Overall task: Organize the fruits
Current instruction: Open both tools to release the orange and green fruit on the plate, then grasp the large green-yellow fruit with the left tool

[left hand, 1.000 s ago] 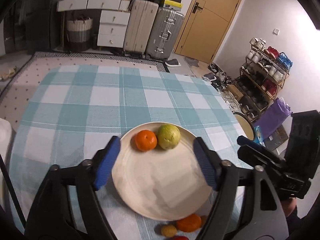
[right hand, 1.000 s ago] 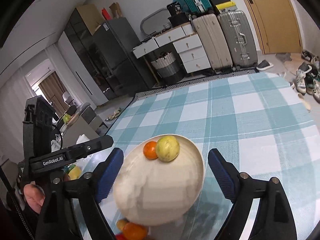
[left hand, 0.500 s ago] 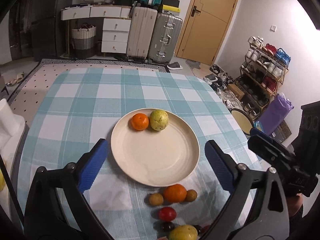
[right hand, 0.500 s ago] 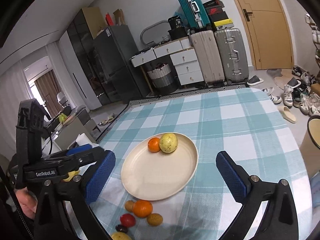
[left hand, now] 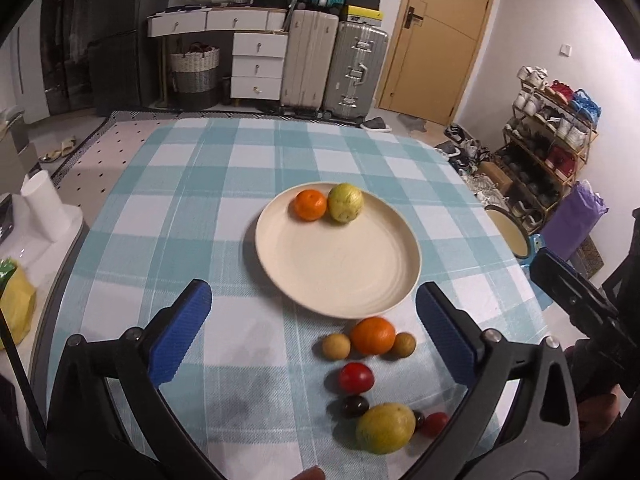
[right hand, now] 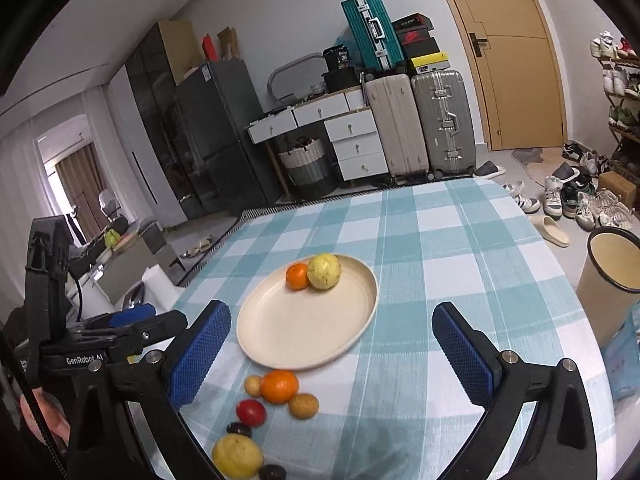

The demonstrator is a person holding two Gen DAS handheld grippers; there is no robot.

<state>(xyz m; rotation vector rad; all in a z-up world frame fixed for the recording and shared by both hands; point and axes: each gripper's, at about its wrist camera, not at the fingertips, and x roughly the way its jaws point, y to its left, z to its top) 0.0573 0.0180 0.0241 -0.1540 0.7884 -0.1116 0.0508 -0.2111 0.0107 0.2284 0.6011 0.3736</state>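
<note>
A cream plate (left hand: 340, 272) (right hand: 304, 328) sits mid-table on the checked cloth and holds a small orange (left hand: 310, 205) (right hand: 297, 276) and a yellow-green fruit (left hand: 345, 202) (right hand: 324, 271) at its far edge. In front of the plate lie loose fruits: an orange (left hand: 373, 335) (right hand: 279, 386), two small tan fruits (left hand: 336, 346), a red fruit (left hand: 356, 377) (right hand: 251, 412), dark small fruits (left hand: 354, 406), and a yellow fruit (left hand: 385, 428) (right hand: 237, 456). My left gripper (left hand: 316, 338) is open and empty above the near table. My right gripper (right hand: 330, 354) is open and empty, right of the left one.
A cream bin (right hand: 612, 276) stands off the table's right edge. White cups (left hand: 44, 210) and a yellow bag (left hand: 14, 308) sit on a side surface at left. Suitcases (left hand: 336, 68), drawers and a shoe rack (left hand: 548, 136) stand beyond the table.
Both grippers have pulled back and up from the plate, so the loose fruits in front of it have come into view. Both stayed open and empty.
</note>
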